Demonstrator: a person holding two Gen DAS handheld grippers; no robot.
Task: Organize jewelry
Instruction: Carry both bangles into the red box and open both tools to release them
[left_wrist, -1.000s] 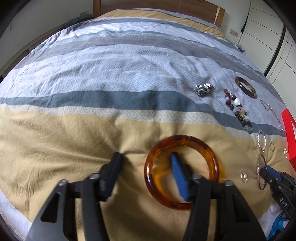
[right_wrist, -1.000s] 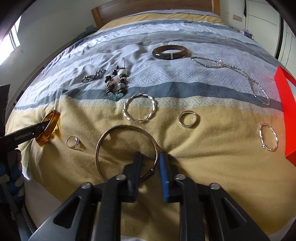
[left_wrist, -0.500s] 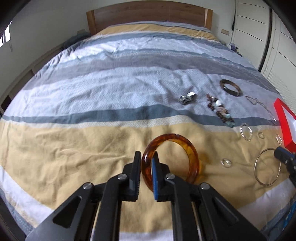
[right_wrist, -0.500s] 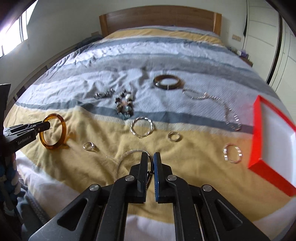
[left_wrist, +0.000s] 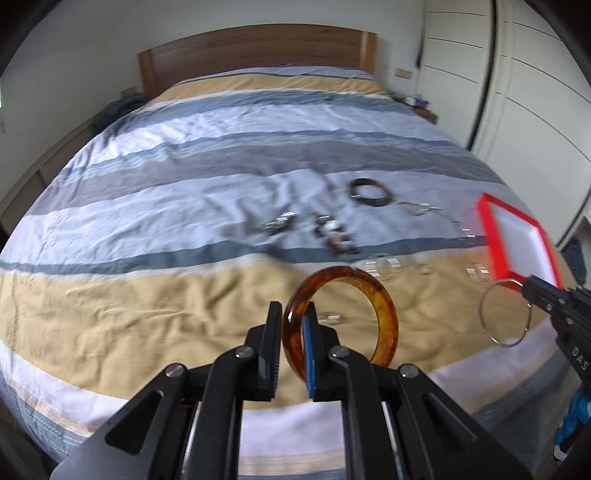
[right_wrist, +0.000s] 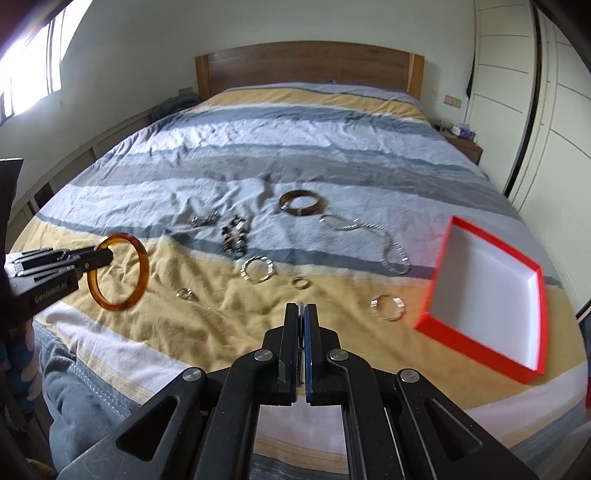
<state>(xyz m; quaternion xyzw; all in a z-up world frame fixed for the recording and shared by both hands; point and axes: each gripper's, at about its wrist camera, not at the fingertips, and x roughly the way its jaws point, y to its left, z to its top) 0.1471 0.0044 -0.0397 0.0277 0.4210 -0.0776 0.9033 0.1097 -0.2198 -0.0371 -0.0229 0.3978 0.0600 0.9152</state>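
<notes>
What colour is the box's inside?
White, with a red rim; the box shows best in the right wrist view.

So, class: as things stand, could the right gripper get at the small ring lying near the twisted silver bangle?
Probably not yet. The right gripper is shut on the thin silver hoop, so its jaws are occupied. The small ring lies uncovered on the bedspread, with nothing across the path.
</notes>
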